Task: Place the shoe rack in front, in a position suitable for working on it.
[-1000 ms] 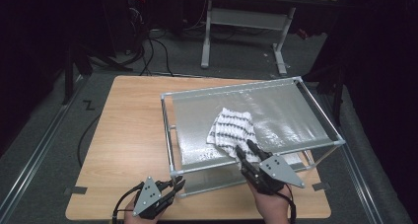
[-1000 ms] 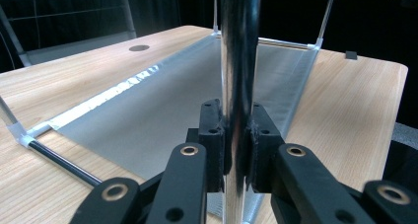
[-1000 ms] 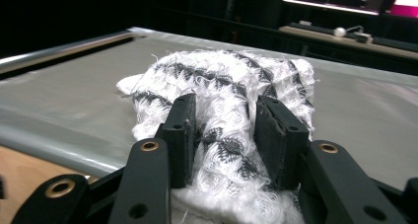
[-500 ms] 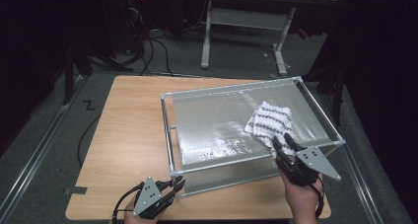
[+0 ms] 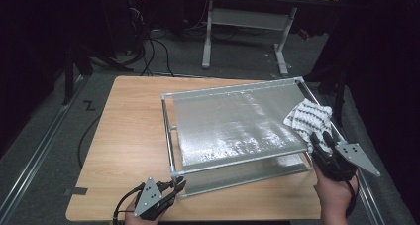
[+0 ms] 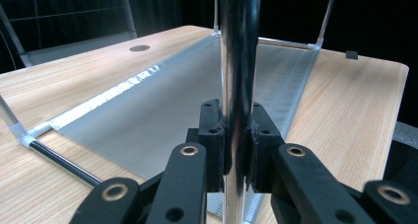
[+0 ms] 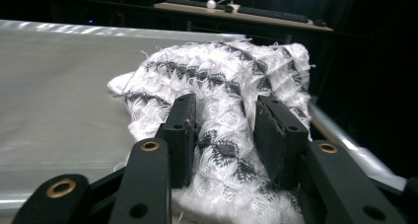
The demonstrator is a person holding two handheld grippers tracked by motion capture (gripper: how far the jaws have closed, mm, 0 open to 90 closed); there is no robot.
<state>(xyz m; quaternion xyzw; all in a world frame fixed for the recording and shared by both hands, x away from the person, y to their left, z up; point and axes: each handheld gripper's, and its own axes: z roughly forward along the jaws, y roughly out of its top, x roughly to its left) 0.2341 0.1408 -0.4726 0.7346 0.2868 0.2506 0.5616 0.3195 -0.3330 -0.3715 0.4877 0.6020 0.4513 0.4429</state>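
**Cloth pinched on a glazed frame, dark room behind**

Darkness is seen around a pale wooden bench (image 5: 129, 136), with grey floor at either side and a second, white-legged desk (image 5: 247, 31) set further back among black cables (image 5: 148, 51). A strip of dark tape (image 5: 75, 191) is stuck near the bench's near left corner. On the bench a metal-framed rack (image 5: 171, 131) is placed, and its tilted, frosted grey panel (image 5: 233, 121) is streaked with reflected light.

A white cloth with a dark woven pattern (image 5: 308, 117) is bunched at the panel's right edge, close to the frame rail. It is pinched between the part-closed jaws of the right claw (image 7: 224, 130), which is held from the near right.

At the near left corner of the rack, a shiny upright post (image 6: 239, 76) is clamped by the left claw (image 6: 235, 142), its jaws pressed tight against the metal.
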